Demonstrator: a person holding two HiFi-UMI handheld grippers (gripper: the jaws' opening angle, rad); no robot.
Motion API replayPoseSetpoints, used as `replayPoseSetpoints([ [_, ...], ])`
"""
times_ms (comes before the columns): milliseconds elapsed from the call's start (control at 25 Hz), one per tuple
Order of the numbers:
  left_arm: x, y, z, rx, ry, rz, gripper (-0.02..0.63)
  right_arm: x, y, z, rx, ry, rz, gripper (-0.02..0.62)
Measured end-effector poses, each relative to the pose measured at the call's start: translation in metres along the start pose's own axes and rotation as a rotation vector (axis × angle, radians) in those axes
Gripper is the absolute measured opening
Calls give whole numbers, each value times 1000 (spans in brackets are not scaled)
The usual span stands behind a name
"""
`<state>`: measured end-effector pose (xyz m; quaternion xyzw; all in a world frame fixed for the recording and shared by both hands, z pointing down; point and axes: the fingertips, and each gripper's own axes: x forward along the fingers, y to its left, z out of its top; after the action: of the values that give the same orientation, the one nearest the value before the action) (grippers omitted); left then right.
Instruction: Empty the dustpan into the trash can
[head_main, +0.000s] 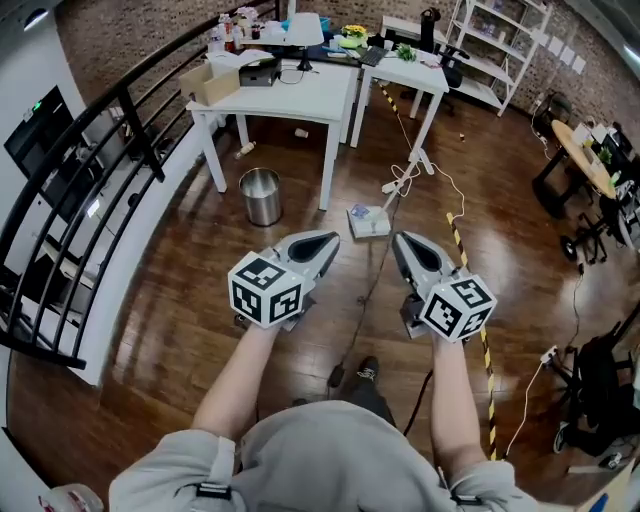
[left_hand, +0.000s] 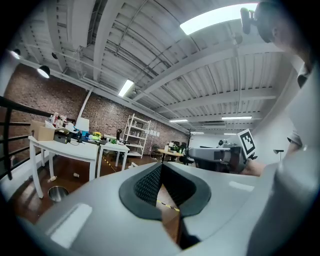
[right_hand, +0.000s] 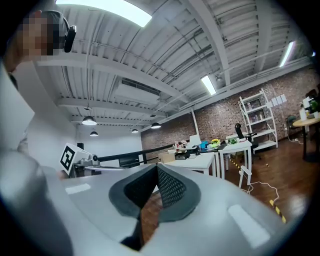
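Over on the left, a black railing (head_main: 90, 160) curves along the edge of the wooden floor (head_main: 170, 310). Next in, there's the trash can (head_main: 261, 196), a shiny metal cylinder standing upright on the floor, just beside a leg of the white table (head_main: 290, 95) and well ahead of both grippers. A cardboard box (head_main: 208, 84) sits on that table's left corner.

Now the left gripper (head_main: 322, 242): held level, jaws pressed together, nothing between them. Its own view confirms it, with the pads meeting at the tip and the trash can (left_hand: 58, 192) low on the left.

The right gripper (head_main: 403, 244) is level alongside, jaws likewise closed and empty. A yellow-and-black striped tape (head_main: 462, 245) runs across the floor just right of it.
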<state>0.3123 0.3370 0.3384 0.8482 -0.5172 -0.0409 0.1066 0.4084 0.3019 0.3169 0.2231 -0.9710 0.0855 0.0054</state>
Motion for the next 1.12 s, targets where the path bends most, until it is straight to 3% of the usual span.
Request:
replayPoseSetpoints([
  [280, 79, 45, 1, -4, -14, 68, 5, 37, -92, 1, 19, 7, 30, 0],
  [480, 154, 71, -1, -19, 11, 117, 5, 61, -166, 26, 33, -66, 80, 0],
  [640, 202, 84, 10, -18, 27, 143, 5, 80, -209, 31, 40, -40, 110, 0],
  [960, 256, 147, 25, -9, 40, 114, 5, 149, -257, 19, 80, -5, 91, 11],
  [1120, 276, 198, 21, -1, 55, 52, 5, 198, -279, 11, 79, 10, 15, 20],
])
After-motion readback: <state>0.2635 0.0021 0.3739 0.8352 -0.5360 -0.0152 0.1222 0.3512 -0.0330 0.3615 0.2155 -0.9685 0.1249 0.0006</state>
